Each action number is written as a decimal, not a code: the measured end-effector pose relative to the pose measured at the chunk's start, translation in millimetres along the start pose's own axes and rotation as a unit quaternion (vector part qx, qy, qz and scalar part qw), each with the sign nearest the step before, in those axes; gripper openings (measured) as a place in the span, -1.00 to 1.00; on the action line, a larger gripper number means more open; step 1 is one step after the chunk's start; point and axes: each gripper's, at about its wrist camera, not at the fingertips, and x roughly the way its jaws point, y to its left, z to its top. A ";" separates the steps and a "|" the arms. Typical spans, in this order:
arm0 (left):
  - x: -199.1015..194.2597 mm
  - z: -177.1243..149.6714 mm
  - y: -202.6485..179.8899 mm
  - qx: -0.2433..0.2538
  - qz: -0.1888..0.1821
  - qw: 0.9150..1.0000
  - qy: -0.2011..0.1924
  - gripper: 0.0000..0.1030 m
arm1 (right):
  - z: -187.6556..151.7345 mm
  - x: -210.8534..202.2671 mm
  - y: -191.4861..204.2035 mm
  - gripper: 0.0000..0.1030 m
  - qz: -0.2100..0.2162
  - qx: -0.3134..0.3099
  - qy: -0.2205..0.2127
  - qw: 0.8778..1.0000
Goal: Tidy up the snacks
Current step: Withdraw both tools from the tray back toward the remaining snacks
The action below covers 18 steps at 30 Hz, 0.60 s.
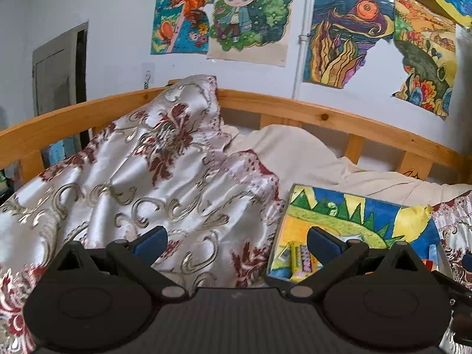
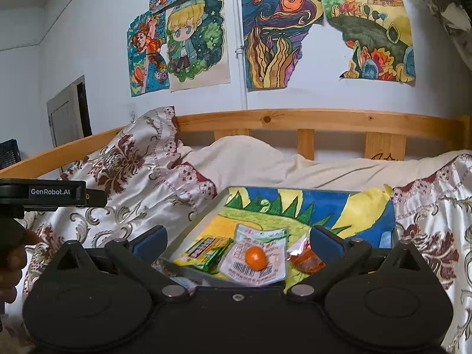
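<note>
Now my bed [image 2: 309, 171] carries a painted tray [image 2: 365, 206] holding the snacks, a white packet [image 2: 259, 253] with an orange sweet [image 2: 256, 258] on it, while my right tool [image 2: 237, 240] and left tool [image 1: 237, 240] both gape wide, empty.

Home bedroom: wooden bed rail [image 2: 265, 119], quilt [image 1: 132, 177], wall drawings [image 2: 280, 35].

"GenRobot.AI" on left hand-held gripper [image 2: 44, 194]
</note>
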 end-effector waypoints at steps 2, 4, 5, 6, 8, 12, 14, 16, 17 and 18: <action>-3.3 -2.0 2.7 -0.001 0.003 1.000 0.006 0.99 | -2.3 -3.0 2.9 0.99 0.002 -0.002 0.004 1.000; -7.1 -4.8 5.4 0.000 0.008 1.000 0.011 0.99 | -4.8 -6.4 6.1 0.99 0.005 -0.003 0.007 1.000; -9.4 -6.3 6.5 0.001 0.011 1.000 0.014 0.99 | -5.8 -8.1 7.2 0.99 0.006 -0.003 0.009 1.000; -10.9 -7.5 7.3 0.003 0.013 1.000 0.017 0.99 | -7.0 -9.9 8.6 0.99 0.007 -0.003 0.011 1.000; -13.5 -10.3 8.5 0.007 0.016 1.000 0.026 0.99 | -8.5 -12.7 10.5 0.99 0.010 -0.003 0.015 1.000; -18.5 -15.4 10.7 0.016 0.023 0.999 0.046 0.99 | -15.2 -18.2 15.0 0.99 0.020 -0.004 0.036 0.999; -19.3 -16.8 11.1 0.023 0.019 0.998 0.056 0.99 | -19.6 -20.2 17.1 0.99 0.025 -0.005 0.049 0.998; -17.8 -16.6 9.9 0.034 0.014 0.997 0.065 0.99 | -23.6 -22.4 19.8 0.99 0.030 -0.008 0.060 0.998; -16.2 -16.4 8.7 0.042 0.010 0.997 0.071 0.99 | -25.4 -23.2 21.4 0.99 0.032 -0.009 0.066 0.997; -14.4 -16.2 7.1 0.051 0.007 0.996 0.079 0.99 | -27.5 -23.8 22.6 0.99 0.034 -0.011 0.072 0.997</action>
